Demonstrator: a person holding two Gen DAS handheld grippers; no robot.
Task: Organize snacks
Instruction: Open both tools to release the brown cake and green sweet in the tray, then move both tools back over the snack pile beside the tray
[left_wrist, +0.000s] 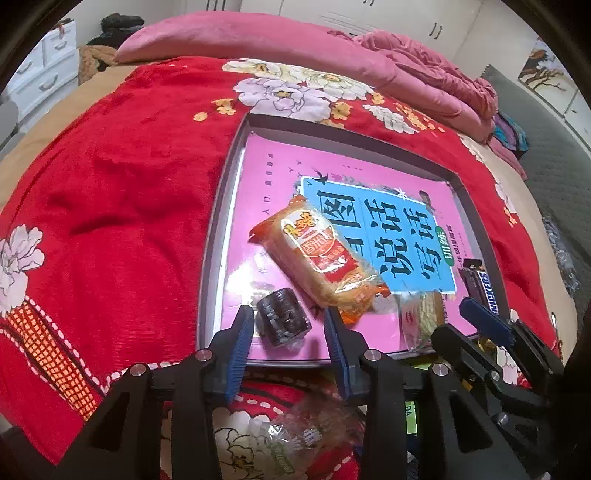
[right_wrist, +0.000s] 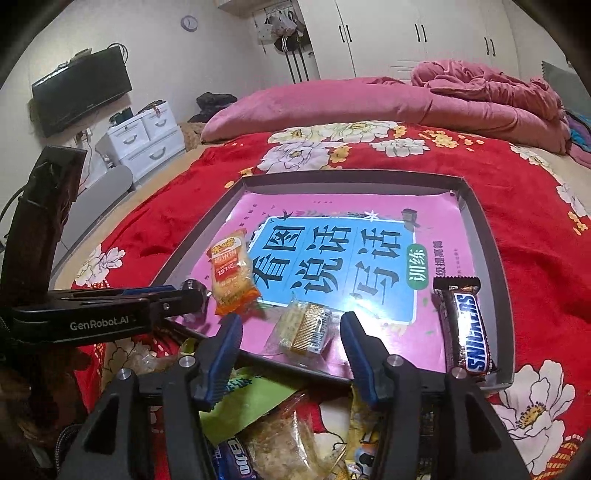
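Placing snacks in the tray (right_wrist: 491, 236): left gripper (left_wrist: 290, 325) fingers apart around the dark roll (left_wrist: 282, 321) at its near-left corner, right gripper (right_wrist: 291, 330) fingers apart around the wafer (right_wrist: 304, 326) at its near edge. Next: back off, grab from the pile (right_wrist: 280, 439) outside the near rim.

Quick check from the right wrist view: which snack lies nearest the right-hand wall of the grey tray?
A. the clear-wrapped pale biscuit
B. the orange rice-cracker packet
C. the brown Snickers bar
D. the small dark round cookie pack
C: the brown Snickers bar lies lengthwise along the right wall of the grey tray, with the other snacks further left.
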